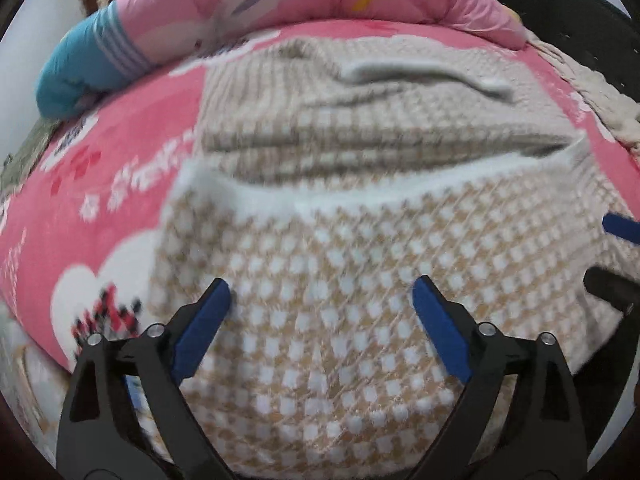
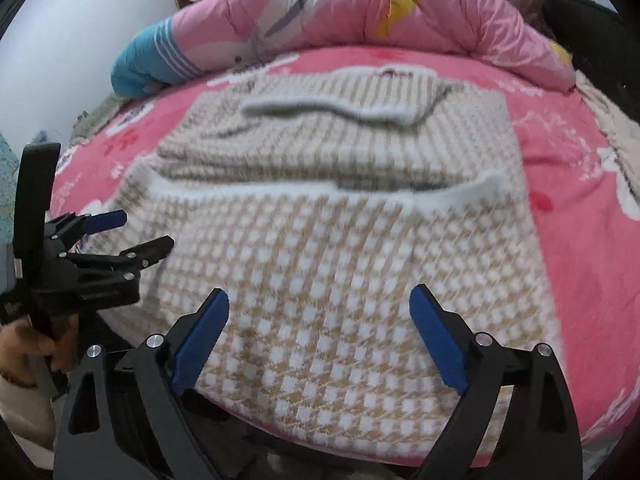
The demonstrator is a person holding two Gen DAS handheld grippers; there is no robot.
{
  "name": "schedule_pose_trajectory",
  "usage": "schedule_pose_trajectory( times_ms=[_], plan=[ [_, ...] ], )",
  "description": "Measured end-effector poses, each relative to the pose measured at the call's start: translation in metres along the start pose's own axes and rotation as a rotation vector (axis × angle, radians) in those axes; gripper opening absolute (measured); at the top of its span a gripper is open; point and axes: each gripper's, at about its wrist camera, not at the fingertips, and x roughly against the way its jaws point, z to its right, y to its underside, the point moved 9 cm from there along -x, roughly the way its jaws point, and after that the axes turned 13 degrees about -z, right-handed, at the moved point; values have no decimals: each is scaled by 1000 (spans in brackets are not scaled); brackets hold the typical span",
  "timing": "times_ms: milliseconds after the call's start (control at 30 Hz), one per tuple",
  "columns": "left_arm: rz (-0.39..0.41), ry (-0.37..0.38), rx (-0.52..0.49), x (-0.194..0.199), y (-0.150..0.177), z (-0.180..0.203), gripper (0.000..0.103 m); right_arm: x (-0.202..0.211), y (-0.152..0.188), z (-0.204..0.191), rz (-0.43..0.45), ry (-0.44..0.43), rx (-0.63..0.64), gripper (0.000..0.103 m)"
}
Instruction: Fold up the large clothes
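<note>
A large beige and white houndstooth knit garment (image 1: 340, 280) lies on the pink bed, its lower part folded up with the white hem band (image 1: 360, 188) across the middle. It also shows in the right wrist view (image 2: 340, 240). My left gripper (image 1: 322, 292) is open and empty, hovering just above the garment's near part. My right gripper (image 2: 320, 304) is open and empty over the near part too. The left gripper also shows at the left of the right wrist view (image 2: 144, 232), open at the garment's left edge. A right fingertip (image 1: 620, 228) shows at the left wrist view's right edge.
A pink printed bedsheet (image 2: 580, 220) covers the bed. A rolled pink quilt (image 2: 360, 12) with a blue end (image 2: 140, 64) lies along the far side. A black bed frame (image 2: 592, 20) is at the far right. The near bed edge is just below the grippers.
</note>
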Motion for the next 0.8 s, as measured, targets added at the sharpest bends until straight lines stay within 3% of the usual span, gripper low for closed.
schedule_pose_trajectory(
  times_ms=[133, 800],
  plan=[
    [21, -11, 35, -1, 4, -3, 96, -10, 3, 1, -5, 49, 12, 97],
    [0, 15, 84, -7, 6, -10, 96, -10, 8, 3, 12, 18, -27, 97]
  ],
)
